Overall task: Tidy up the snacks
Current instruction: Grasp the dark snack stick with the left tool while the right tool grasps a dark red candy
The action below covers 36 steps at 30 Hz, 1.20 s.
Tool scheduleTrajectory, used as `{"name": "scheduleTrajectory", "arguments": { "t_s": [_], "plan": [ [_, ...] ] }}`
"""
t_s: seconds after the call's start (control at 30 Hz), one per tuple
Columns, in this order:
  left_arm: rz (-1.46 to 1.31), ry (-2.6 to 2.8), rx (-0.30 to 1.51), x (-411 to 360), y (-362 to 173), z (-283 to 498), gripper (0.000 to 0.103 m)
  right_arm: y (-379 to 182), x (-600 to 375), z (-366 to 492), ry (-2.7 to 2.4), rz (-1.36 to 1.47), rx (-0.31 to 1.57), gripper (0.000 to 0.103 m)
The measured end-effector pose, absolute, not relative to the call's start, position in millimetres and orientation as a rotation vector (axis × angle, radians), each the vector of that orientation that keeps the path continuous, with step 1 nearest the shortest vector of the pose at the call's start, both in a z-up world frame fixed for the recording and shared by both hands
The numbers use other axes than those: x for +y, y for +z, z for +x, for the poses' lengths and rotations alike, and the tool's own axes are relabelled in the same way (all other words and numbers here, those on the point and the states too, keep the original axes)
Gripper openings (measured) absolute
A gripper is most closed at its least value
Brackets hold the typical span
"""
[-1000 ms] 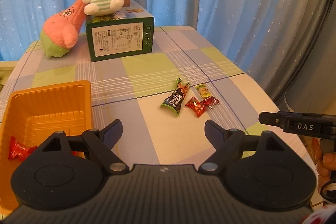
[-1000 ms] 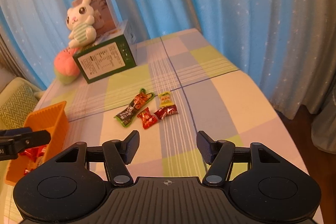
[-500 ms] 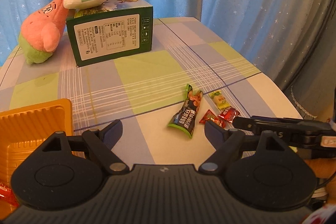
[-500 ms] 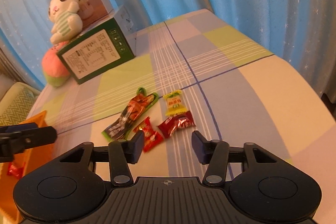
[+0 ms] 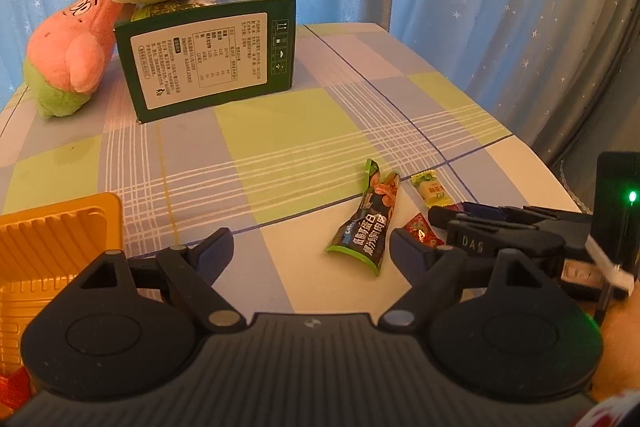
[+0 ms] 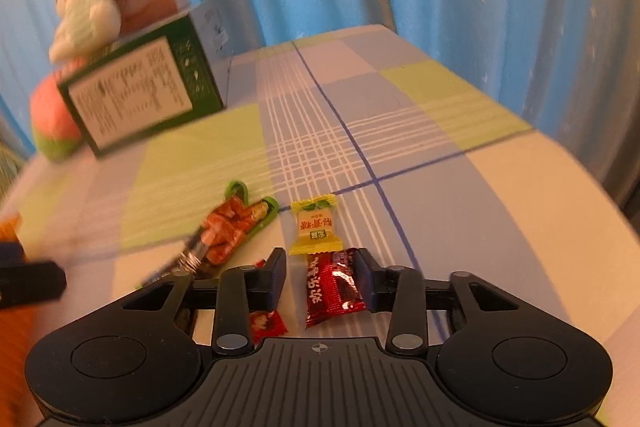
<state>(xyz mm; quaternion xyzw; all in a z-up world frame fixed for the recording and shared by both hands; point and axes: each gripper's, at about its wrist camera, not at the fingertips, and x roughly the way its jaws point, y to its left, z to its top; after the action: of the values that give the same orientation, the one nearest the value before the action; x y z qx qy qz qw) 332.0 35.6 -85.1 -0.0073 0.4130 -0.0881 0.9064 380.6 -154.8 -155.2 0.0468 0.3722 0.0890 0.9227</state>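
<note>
Both hands have come forward and down toward the loose snacks since a second ago, and the right gripper [image 6: 321, 277] has gone from hovering short of the cluster to straddling the dark red candy [image 6: 334, 285]. Its fingers have just been closing, and the candy lies flat on the surface [image 6: 460, 211] between them. The right pad looks to be at the wrapper's edge, while a gap shows on the left side, so the fingers are narrowed around it but not yet clamped. The yellow candy [image 6: 314, 227] sits just beyond the red one, touching or nearly so; the long green snack packet [image 6: 228, 233] lies to the left, and a small orange-red candy [image 6: 266, 323] is partly hidden under the left finger.

In the left wrist view, the left gripper [image 5: 310, 247] hangs released, fingers spread wide with nothing between them, near the green packet [image 5: 366, 227]. The orange tray [image 5: 52, 247] sits at the near left edge, well apart from the cluster, with something red just showing at its lower corner.

The step in hand is picking the red candy. Next, I judge, the fingers need to finish pinching the thin wrapper without dragging the yellow one along, then lift and carry it across to the tray.
</note>
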Motion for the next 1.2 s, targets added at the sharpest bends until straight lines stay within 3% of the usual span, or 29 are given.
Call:
{"name": "scheduleTrajectory", "arguments": {
  "t_s": [0.07,0.3,0.5,0.67,0.97,1.2],
  "plan": [
    [-0.006,-0.191,0.854,31,-87,335,0.083,-158,-152,377,0.198,0.026,0.755,0.027],
    [0.072,-0.240,0.860,5,-100,357,0.079,-157,-181,361,0.197,0.090,0.760,0.026],
    [0.142,-0.291,0.884,-23,-123,378,0.062,-150,-201,345,0.176,0.164,0.763,0.026],
    [0.176,-0.302,0.894,-37,-138,389,0.042,-147,-212,336,0.163,0.206,0.764,0.026],
    [0.177,-0.261,0.916,-43,-146,388,0.027,-142,-215,327,0.163,0.217,0.771,0.025],
    [0.098,-0.208,0.947,-30,-136,331,0.026,-131,-210,318,0.196,0.232,0.779,0.025]
  ]
}}
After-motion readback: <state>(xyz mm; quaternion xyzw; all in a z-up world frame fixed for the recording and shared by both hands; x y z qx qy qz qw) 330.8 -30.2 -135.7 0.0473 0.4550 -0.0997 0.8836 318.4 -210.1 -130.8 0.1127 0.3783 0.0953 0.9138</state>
